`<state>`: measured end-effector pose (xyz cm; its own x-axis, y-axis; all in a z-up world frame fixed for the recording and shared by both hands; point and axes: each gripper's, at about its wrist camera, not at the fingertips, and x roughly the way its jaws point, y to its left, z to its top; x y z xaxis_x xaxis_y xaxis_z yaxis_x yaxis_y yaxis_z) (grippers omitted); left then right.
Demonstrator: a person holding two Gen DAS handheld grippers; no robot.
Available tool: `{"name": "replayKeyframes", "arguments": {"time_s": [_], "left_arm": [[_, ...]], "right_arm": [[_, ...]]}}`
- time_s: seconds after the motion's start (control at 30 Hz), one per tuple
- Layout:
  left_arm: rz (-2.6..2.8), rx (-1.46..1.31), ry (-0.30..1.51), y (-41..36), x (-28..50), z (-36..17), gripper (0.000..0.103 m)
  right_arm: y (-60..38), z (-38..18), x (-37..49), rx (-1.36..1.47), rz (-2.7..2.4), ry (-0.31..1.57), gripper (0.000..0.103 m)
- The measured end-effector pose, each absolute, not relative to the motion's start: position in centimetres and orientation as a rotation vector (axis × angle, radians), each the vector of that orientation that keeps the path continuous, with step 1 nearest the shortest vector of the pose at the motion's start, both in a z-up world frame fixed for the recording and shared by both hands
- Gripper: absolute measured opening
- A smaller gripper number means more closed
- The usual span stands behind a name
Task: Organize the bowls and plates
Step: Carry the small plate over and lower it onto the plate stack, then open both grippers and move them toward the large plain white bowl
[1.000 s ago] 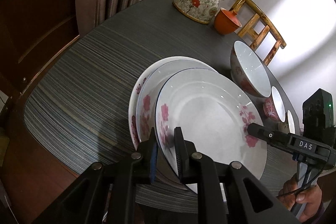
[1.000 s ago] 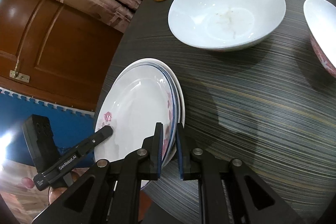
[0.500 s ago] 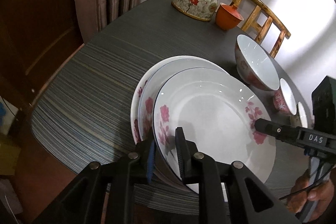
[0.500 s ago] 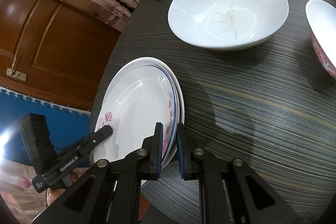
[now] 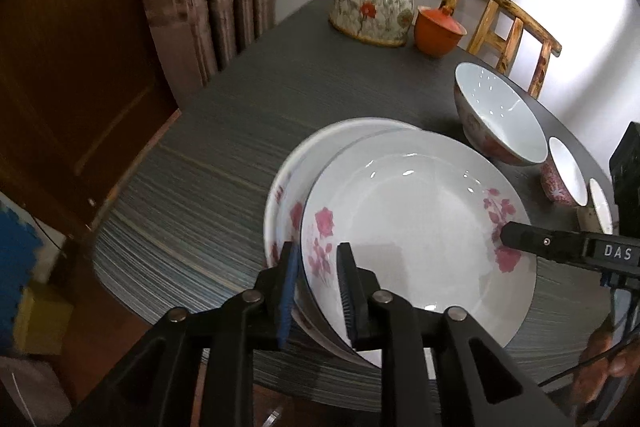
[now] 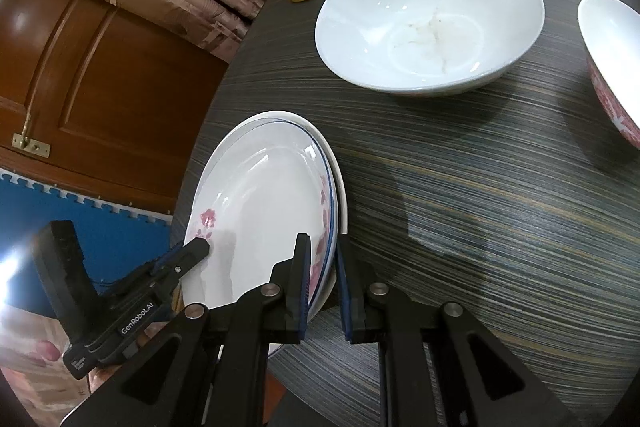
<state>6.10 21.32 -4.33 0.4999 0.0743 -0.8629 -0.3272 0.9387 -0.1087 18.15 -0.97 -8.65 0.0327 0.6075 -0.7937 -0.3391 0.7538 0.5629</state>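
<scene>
A stack of white plates lies at the near edge of the dark table [image 5: 240, 147]. The top plate [image 5: 420, 227] [image 6: 264, 207] has pink flowers, and a lower plate [image 5: 288, 179] sticks out to the left. My left gripper [image 5: 316, 251] straddles the stack's near-left rim. Its jaws are opening, and the pads stand clear of the rim between them. My right gripper [image 6: 322, 243] is shut on the opposite rim. Each gripper shows in the other's view: the right gripper [image 5: 506, 233] and the left gripper [image 6: 200, 247].
A large white bowl [image 6: 432, 27] [image 5: 500, 119] stands behind the plates, with a smaller pink-patterned bowl [image 6: 608, 39] [image 5: 564, 175] beside it. A flowered teapot [image 5: 372, 7] and an orange cup [image 5: 438, 31] sit at the far edge, before a wooden chair [image 5: 504, 23]. A curtain and a wooden door stand to the left.
The left gripper's jaws have spread apart around the plates' rim, and its view has tilted. The right gripper has stayed shut on the rim in the same place.
</scene>
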Motion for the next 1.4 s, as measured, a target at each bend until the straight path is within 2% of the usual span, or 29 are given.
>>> {"name": "replayKeyframes", "arguments": {"time_s": [0.03,0.07,0.53,0.77,0.93,1.07,1.4], "left_arm": [[0.256,-0.253,1.005,21.2,6.0,-4.0,0.031],[0.259,-0.244,0.995,21.2,5.9,-3.7,0.032],[0.255,-0.233,0.954,21.1,5.7,-3.2,0.033],[0.256,-0.234,0.946,21.1,5.7,-3.1,0.033],[0.25,-0.23,0.948,21.0,5.7,-3.3,0.033],[0.242,-0.225,0.944,20.7,5.7,-3.2,0.033],[0.165,-0.199,0.932,19.1,5.8,-2.9,0.033]], "right_arm": [[-1.0,-8.6,18.1,0.245,0.74,1.354,0.014],[-1.0,-8.6,18.1,0.25,0.744,1.351,0.014],[-1.4,-8.4,17.8,0.278,0.75,1.345,0.015],[-2.4,-8.1,17.7,0.325,0.748,1.321,0.025],[-3.3,-7.4,18.0,0.351,0.741,1.295,0.028],[-4.3,-7.5,18.1,0.392,0.725,1.279,0.035],[-9.2,-8.8,16.7,0.468,0.641,1.241,0.036]]}}
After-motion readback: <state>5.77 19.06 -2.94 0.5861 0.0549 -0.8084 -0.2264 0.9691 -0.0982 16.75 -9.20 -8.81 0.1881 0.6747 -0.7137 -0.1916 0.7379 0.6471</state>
